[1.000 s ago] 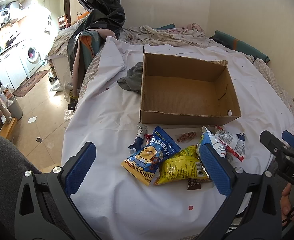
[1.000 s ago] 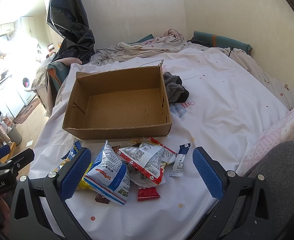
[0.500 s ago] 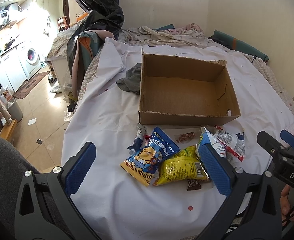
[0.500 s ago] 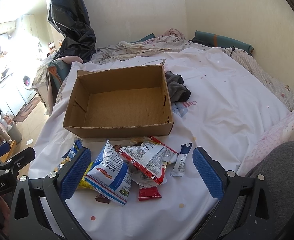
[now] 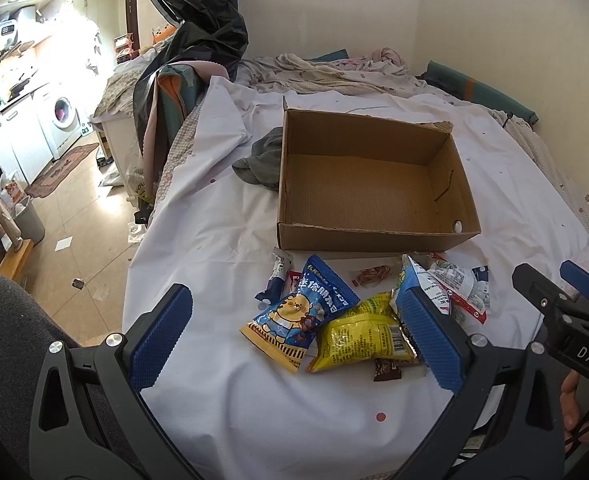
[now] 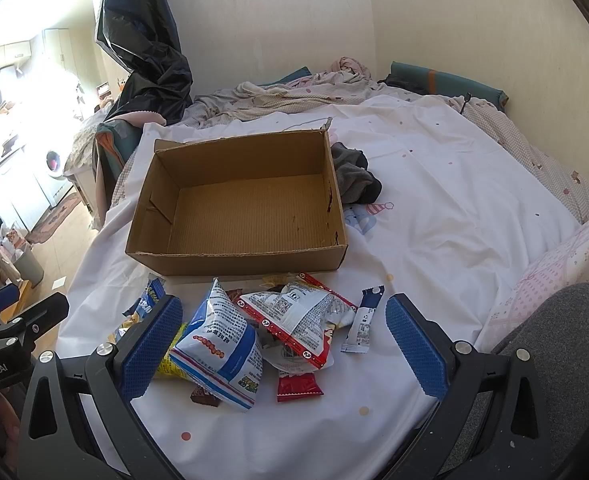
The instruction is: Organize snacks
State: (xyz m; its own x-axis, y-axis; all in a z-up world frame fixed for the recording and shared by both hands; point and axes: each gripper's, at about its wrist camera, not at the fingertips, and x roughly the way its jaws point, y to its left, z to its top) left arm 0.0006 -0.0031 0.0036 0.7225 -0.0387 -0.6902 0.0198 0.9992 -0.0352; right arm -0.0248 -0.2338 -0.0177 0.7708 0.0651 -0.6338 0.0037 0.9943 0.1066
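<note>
Snack packets (image 5: 336,320) lie heaped on our white bedsheet (image 5: 222,240), just in front of the empty cardboard box (image 5: 370,184). We hold the left gripper (image 5: 294,336) and right gripper (image 6: 282,344) above the heap, jaws spread wide, gripping nothing.

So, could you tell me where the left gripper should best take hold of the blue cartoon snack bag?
Probably the blue cartoon snack bag by its puffy middle, from above: it lies flat, left edge clear, right edge touching the yellow bag.
</note>
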